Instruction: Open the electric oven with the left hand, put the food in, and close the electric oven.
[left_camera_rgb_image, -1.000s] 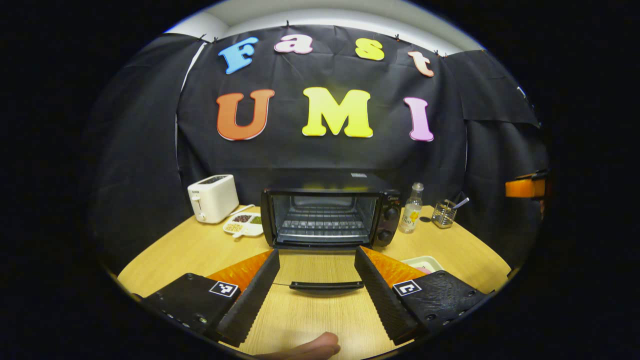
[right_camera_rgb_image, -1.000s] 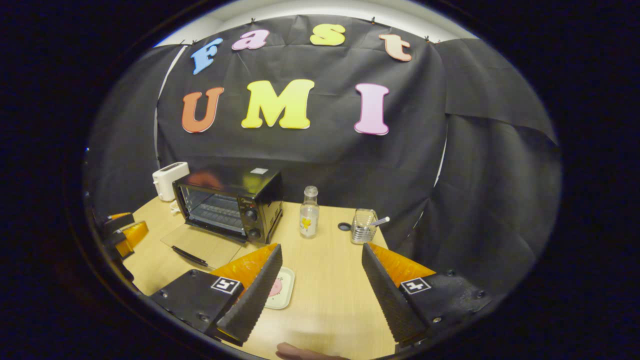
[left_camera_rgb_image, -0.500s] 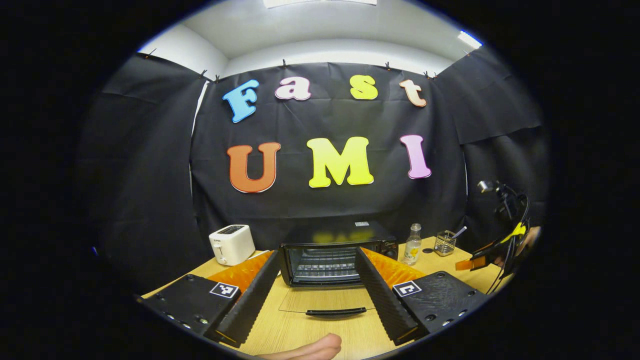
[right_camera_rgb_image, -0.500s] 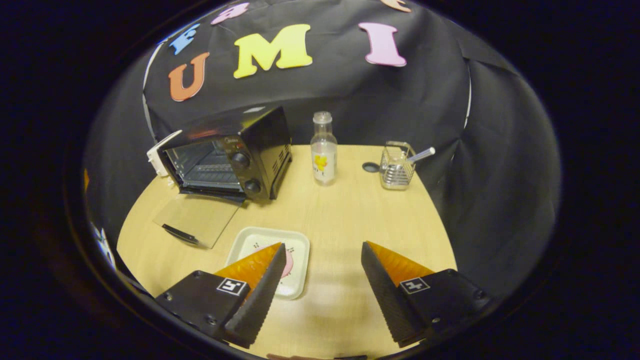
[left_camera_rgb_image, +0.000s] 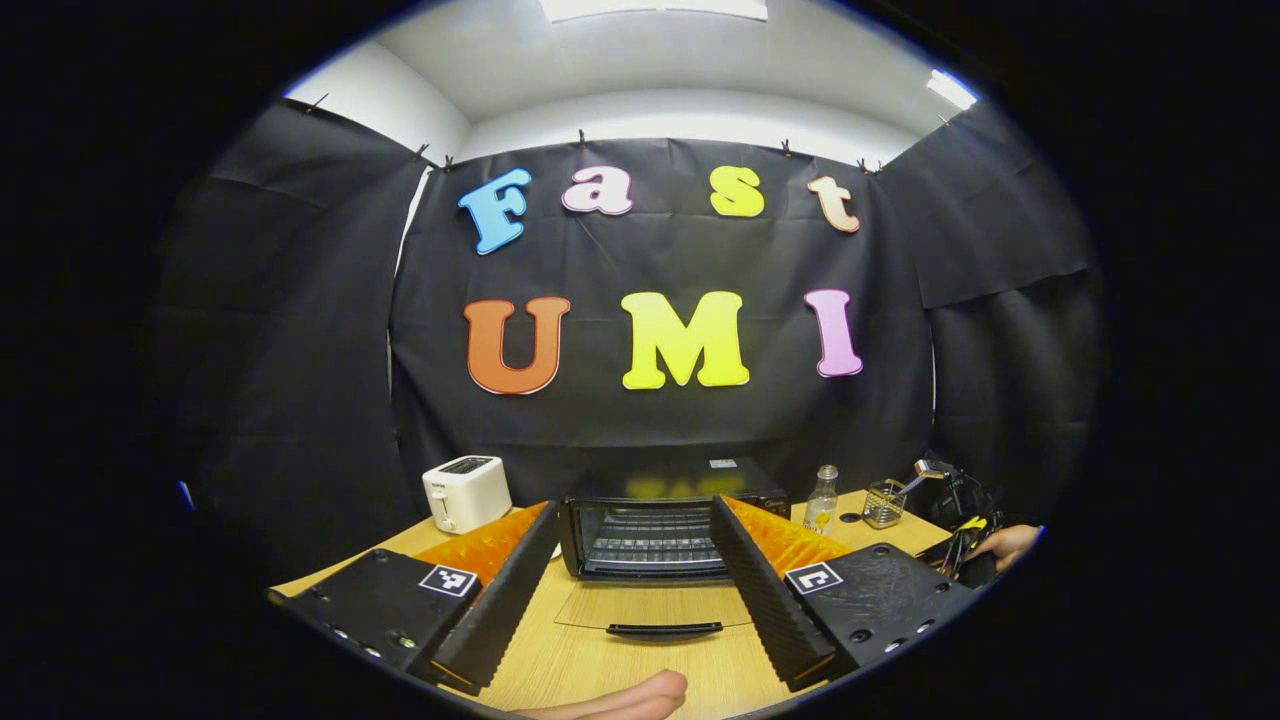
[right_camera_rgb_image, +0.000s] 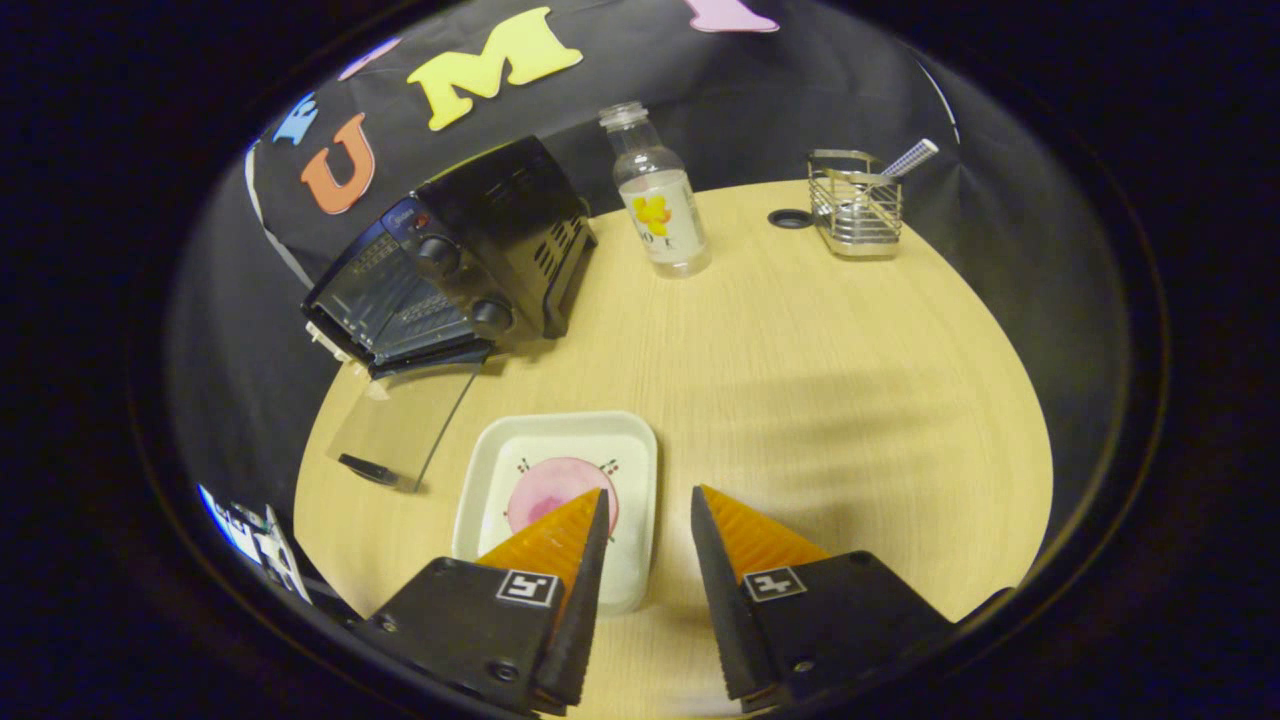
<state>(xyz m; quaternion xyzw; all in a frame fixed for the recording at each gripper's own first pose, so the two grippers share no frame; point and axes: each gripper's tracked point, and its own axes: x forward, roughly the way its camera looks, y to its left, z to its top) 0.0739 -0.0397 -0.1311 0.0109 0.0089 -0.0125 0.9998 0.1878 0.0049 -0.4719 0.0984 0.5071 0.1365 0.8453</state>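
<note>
The electric oven (left_camera_rgb_image: 655, 527) stands at the back of the round table (right_camera_rgb_image: 800, 380) with its glass door (right_camera_rgb_image: 400, 425) already folded flat, so opening looks done; loading and closing remain. The food (right_camera_rgb_image: 560, 480) lies pink on a white tray (right_camera_rgb_image: 490, 470) near the table's front edge, with bare wood to its right. The right gripper (right_camera_rgb_image: 645, 510) hovers just over the tray's near rim, narrowed and gripping nothing, while the left gripper (left_camera_rgb_image: 632, 522) hangs wide and empty before the door.
</note>
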